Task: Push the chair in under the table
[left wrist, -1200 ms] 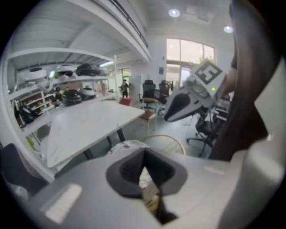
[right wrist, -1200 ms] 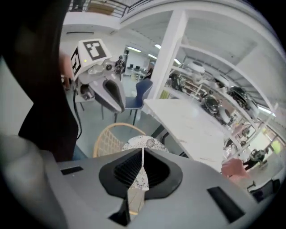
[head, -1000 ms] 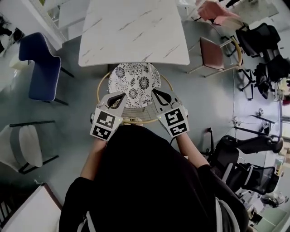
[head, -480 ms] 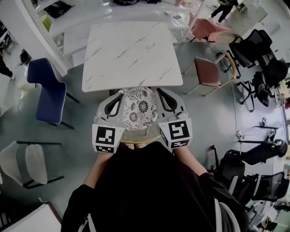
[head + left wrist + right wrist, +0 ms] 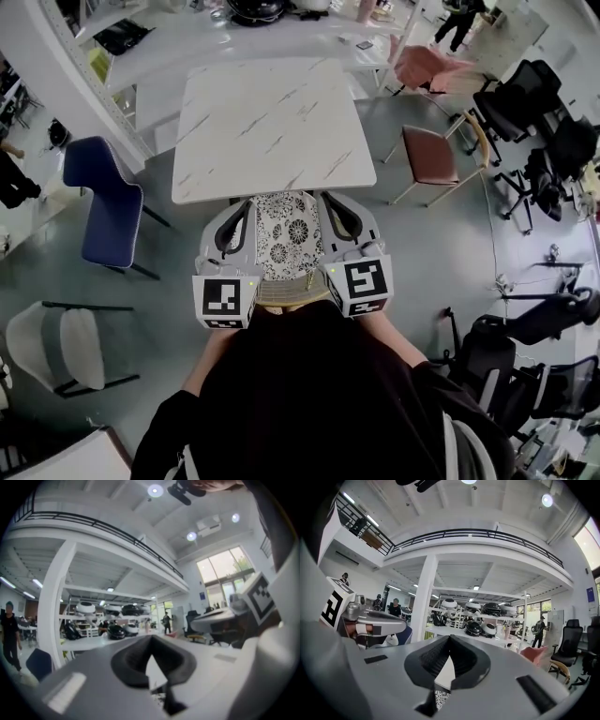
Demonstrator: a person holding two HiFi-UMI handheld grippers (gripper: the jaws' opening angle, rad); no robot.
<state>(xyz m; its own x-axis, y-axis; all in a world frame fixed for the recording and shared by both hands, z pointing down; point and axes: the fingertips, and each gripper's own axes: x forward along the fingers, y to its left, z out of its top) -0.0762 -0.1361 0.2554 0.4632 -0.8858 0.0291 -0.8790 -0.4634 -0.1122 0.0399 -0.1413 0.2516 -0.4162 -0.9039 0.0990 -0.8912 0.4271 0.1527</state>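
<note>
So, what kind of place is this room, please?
Probably a big open hall used as office or lab, not a home: a balcony railing runs high above, shelves hold rounded helmet-like items, and black office chairs stand near the marble-top table.

Office-like hall: mezzanine railing (image 5: 473, 531), swivel chairs (image 5: 525, 89), display shelves (image 5: 476, 620).

The table (image 5: 272, 122) has a smooth white top veined like marble, with a soft sheen. The chair (image 5: 287, 234) has a seat of black-and-white flower-printed cloth set in a pale woven cane frame. The left gripper (image 5: 246, 206) and right gripper (image 5: 325, 199) have matt grey plastic shells, the right one's pads (image 5: 432, 660) are black, finely ribbed and rubber-like, and the person's black top (image 5: 309, 394) looks like matt cloth above a smooth grey floor (image 5: 159, 281).
</note>
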